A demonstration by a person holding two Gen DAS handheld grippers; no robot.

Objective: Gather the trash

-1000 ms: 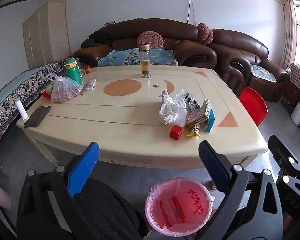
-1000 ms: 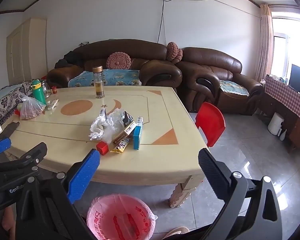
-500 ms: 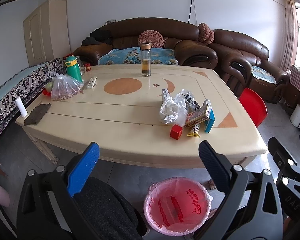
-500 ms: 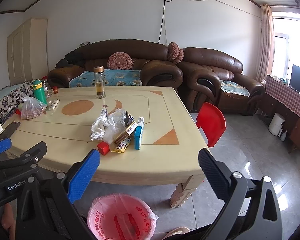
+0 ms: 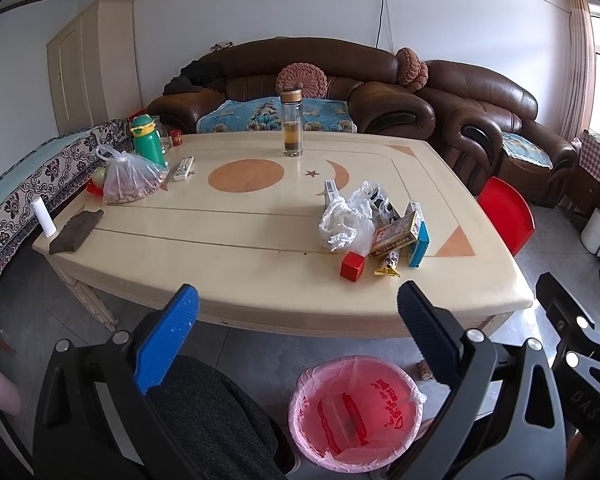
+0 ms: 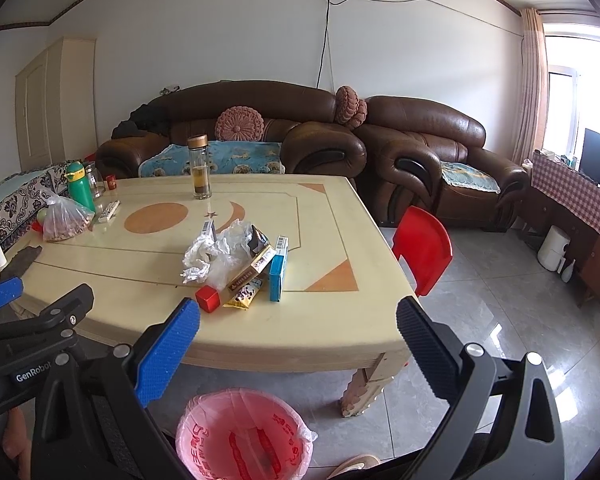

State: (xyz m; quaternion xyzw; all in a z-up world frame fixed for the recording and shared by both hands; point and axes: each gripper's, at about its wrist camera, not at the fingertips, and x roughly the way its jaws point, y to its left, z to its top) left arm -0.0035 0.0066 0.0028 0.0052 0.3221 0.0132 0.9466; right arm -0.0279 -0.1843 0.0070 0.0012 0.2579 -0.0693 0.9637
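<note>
Toward the table's (image 5: 228,264) near right corner sits the trash cluster, all pieces touching or overlapping. My count: one crumpled white plastic bag (image 5: 342,226), one small red cube box (image 5: 352,266) nearest the near edge, one yellow snack wrapper (image 5: 388,267) just beside it, one tan carton (image 5: 396,235) leaning on the bag, one blue box (image 5: 418,242) on edge, one white box (image 5: 331,191) behind the bag. Blue box's long axis runs from near edge toward far edge; the tan carton lies diagonally, its right end raised toward the far right corner.

Pink-lined bin (image 5: 358,408) stands on the floor below the near edge, one flat red item inside.

Left gripper (image 5: 296,320): fingers spread wide, holding nothing, short of the near edge. Right gripper (image 6: 298,322): likewise spread, empty, aimed past the right corner.

Elsewhere on the table: one glass bottle (image 5: 291,124) upright near the far edge, one green flask (image 5: 148,142), one filled clear bag (image 5: 130,180), one remote (image 5: 184,168), at the left.
</note>
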